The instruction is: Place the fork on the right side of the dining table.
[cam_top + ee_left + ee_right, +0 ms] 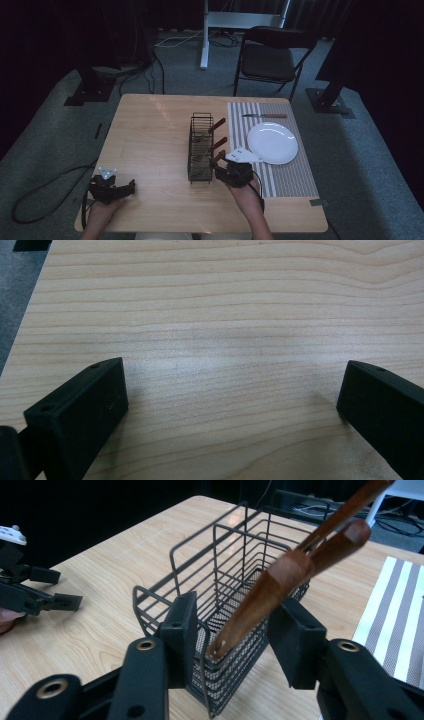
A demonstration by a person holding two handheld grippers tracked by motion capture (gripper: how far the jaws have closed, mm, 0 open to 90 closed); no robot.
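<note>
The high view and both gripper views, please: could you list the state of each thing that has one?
Left gripper: open, over bare table.
Right gripper: open around nearest wooden handle.
Wire basket: upright, holding three wooden-handled utensils.
Plate: empty, on striped placemat.
Knife: flat on placemat.

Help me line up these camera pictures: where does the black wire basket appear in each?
High view: wire basket at table centre, left of the striped placemat.
Left gripper view: not in it, just bare tabletop.
Right gripper view: basket centre, straight ahead.
Shared landmark: the wooden handles leaning from the basket.
</note>
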